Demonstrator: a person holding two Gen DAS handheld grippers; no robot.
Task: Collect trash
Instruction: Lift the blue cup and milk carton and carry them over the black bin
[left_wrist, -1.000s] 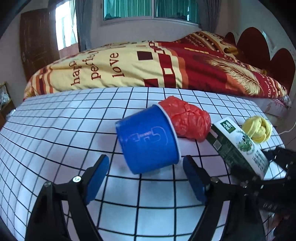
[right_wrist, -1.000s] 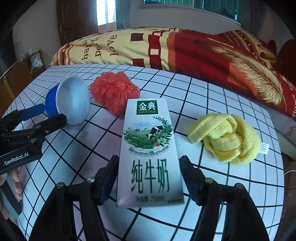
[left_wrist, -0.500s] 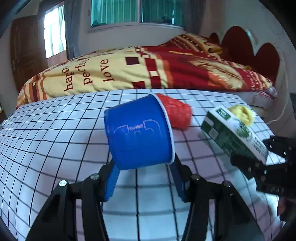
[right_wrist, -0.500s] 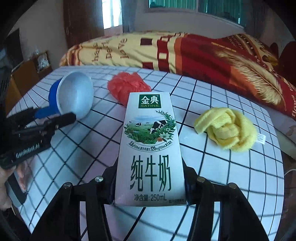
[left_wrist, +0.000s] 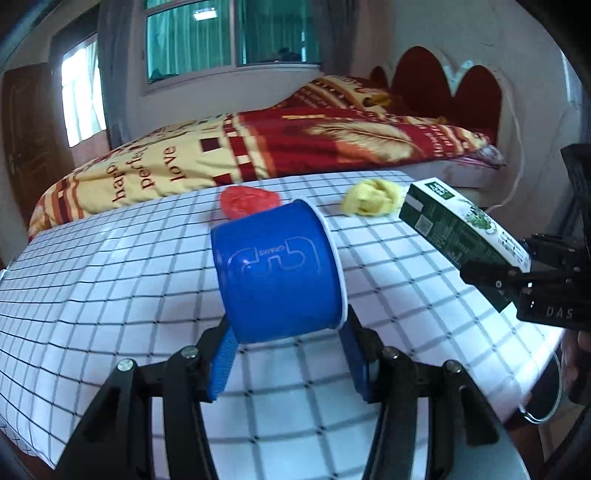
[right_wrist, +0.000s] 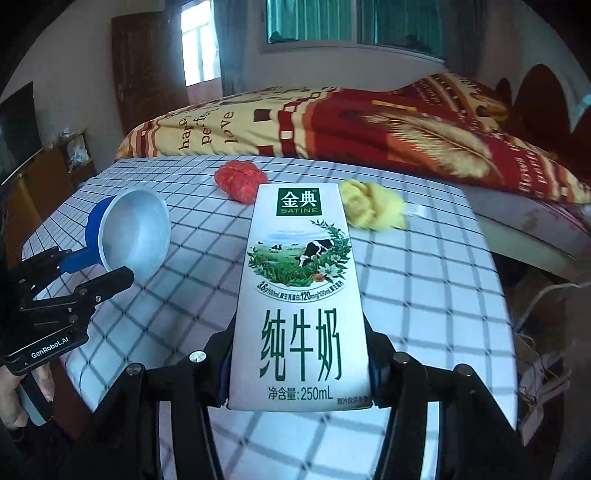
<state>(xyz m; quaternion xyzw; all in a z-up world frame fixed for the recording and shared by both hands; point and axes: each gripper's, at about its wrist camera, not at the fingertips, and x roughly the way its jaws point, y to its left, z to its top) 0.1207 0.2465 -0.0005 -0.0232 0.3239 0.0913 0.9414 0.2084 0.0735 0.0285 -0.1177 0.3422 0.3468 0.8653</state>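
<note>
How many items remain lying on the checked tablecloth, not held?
2: a red crumpled bag at the far side, and a yellow cloth to its right. Others may be hidden.

Blue paper cup on its side, clamped, off table. White/green 250 mL milk carton clamped upright-ish. Red crumpled bag, yellow cloth wad on table.
</note>
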